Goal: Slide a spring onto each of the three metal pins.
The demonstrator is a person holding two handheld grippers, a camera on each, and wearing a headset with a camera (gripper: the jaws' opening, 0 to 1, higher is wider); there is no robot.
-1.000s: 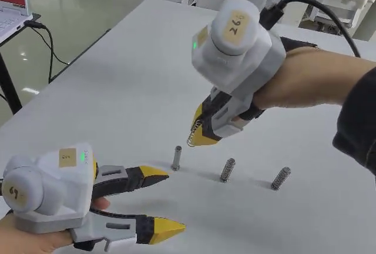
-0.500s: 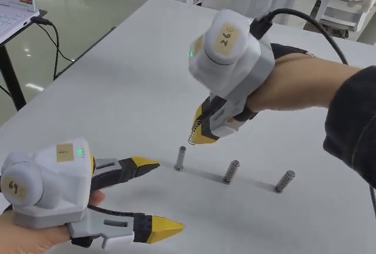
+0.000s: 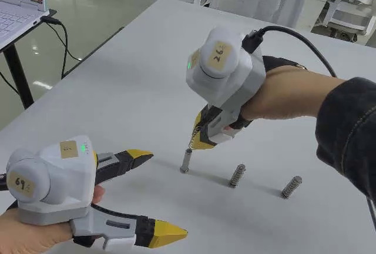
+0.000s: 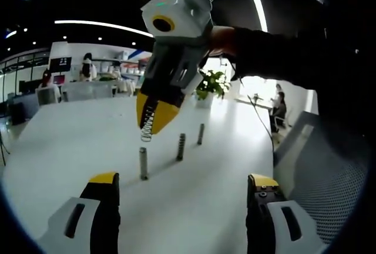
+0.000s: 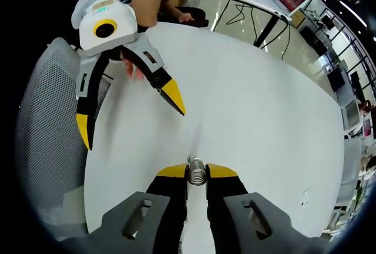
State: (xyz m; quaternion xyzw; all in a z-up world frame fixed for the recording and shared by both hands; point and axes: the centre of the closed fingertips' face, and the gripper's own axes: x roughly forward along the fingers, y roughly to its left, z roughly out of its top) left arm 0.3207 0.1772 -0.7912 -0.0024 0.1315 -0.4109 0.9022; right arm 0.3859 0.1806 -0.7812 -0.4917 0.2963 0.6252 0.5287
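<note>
Right claw (image 3: 201, 143) pinches a spring (image 4: 147, 126) above the bare pin (image 4: 143, 163).

The table (image 3: 147, 77) is smooth, matt white, and the bare pin (image 3: 185, 161) just below the head view's centre is dull grey metal, as is the wire spring (image 5: 196, 170) low in the right gripper view. The left gripper (image 3: 166, 194) and right gripper (image 3: 200, 142) have matt white and grey plastic shells with yellow tips and paper labels (image 3: 218, 53); the sleeve (image 3: 346, 130) at the right edge looks like dark denim.
</note>
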